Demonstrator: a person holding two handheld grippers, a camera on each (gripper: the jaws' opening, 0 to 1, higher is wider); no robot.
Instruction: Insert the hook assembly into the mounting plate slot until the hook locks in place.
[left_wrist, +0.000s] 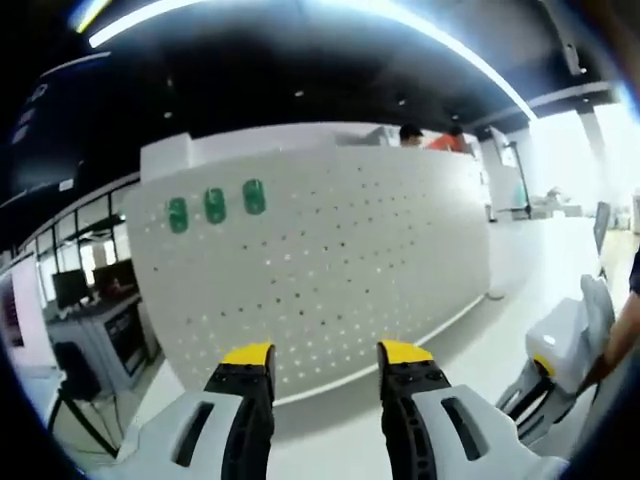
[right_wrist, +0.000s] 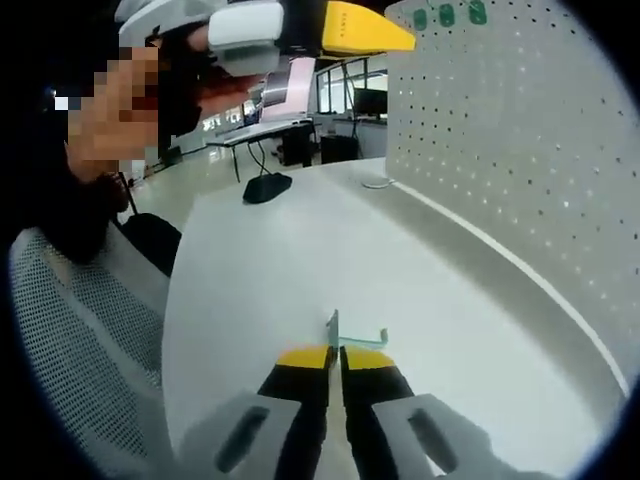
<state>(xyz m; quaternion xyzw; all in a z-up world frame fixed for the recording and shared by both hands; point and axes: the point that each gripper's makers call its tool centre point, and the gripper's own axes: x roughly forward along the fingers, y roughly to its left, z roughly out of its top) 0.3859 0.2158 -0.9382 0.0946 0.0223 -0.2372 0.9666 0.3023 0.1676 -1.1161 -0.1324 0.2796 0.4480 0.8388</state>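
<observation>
A white pegboard (left_wrist: 330, 260) stands upright on the white table (left_wrist: 480, 350); it serves as the mounting plate. Three green hooks (left_wrist: 215, 205) sit in its upper left rows. My left gripper (left_wrist: 326, 355) faces the board, open, with nothing between its yellow-tipped jaws. The right gripper (left_wrist: 545, 370) enters that view at the lower right. In the right gripper view, my right gripper (right_wrist: 335, 355) is shut on a small pale green hook assembly (right_wrist: 340, 335) above the table (right_wrist: 300, 260). The pegboard (right_wrist: 520, 150) runs along the right, with the green hooks (right_wrist: 447, 15) at its top. The left gripper (right_wrist: 300, 30) hangs at the top.
A mesh chair back (right_wrist: 70, 330) stands left of the table, beside a person. A black object (right_wrist: 267, 187) and a thin cable (right_wrist: 380, 183) lie at the table's far end. Desks with monitors (left_wrist: 100, 290) stand beyond the board's left edge. People sit behind the board (left_wrist: 430, 137).
</observation>
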